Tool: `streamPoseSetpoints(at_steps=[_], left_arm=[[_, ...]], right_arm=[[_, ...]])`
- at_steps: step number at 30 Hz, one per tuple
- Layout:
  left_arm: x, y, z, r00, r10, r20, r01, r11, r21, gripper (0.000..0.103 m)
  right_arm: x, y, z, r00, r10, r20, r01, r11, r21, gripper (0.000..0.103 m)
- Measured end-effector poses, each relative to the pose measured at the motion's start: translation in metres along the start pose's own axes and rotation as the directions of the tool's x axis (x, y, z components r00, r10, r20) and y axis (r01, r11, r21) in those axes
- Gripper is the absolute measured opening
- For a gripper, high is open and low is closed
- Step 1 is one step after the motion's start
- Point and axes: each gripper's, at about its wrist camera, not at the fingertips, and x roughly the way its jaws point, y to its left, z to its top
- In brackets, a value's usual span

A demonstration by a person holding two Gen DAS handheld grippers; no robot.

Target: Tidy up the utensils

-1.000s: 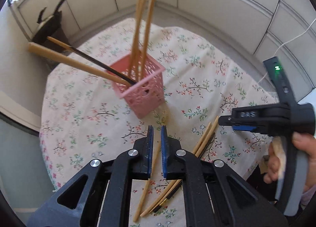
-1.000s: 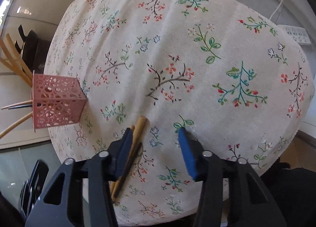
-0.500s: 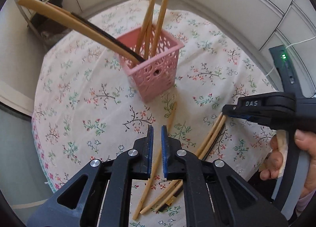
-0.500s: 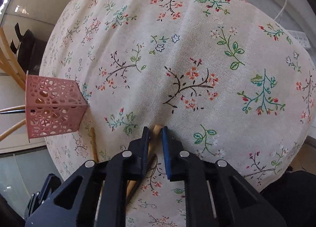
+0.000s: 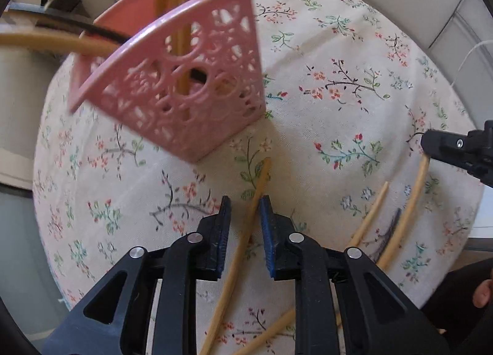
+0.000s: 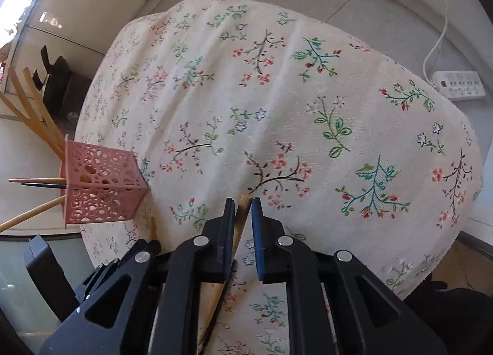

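Crowding pink basket (image 5: 191,83), loose chopsticks (image 5: 413,200) beside, power strip (image 6: 459,85) beyond

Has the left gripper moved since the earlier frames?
Yes. The left gripper has dropped toward the pink basket and straddles a chopstick, its jaws having just been opening.

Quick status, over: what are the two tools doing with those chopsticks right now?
Left tool just opening, loose chopstick between pads, not gripped. Right tool shut on chopstick. Pink basket close ahead, already holding several.
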Motion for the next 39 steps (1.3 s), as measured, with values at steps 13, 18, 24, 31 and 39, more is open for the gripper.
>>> streamPoseSetpoints(at_steps=[13, 18, 24, 31, 39], left_arm=[[0.001, 0.017, 0.004, 0.995, -0.096, -0.017, 0.096, 0.995, -0.018, 0.009], [-0.008, 0.024, -0.002, 0.990, -0.138, 0.031, 0.139, 0.990, -0.037, 0.005], [-0.056, 0.022, -0.012, 0.984, -0.107, 0.139, 0.108, 0.994, 0.007, 0.004], [-0.133, 0.023, -0.037, 0.946, -0.048, 0.320, 0.053, 0.999, -0.007, 0.004], [-0.199, 0.041, -0.076, 0.877, 0.033, 0.479, 0.038, 0.990, -0.138, 0.004]], right_arm=[[0.023, 0.011, -0.007, 0.999, 0.008, -0.043, -0.009, 1.000, -0.019, 0.012], [0.020, 0.020, -0.007, 0.998, 0.069, -0.014, -0.069, 0.997, -0.035, 0.009], [-0.027, 0.023, -0.012, 0.982, 0.169, 0.082, -0.162, 0.983, -0.089, 0.008], [-0.101, 0.037, -0.036, 0.939, 0.286, 0.189, -0.224, 0.929, -0.294, 0.007], [-0.172, 0.053, -0.086, 0.864, 0.402, 0.303, -0.191, 0.819, -0.542, 0.001]])
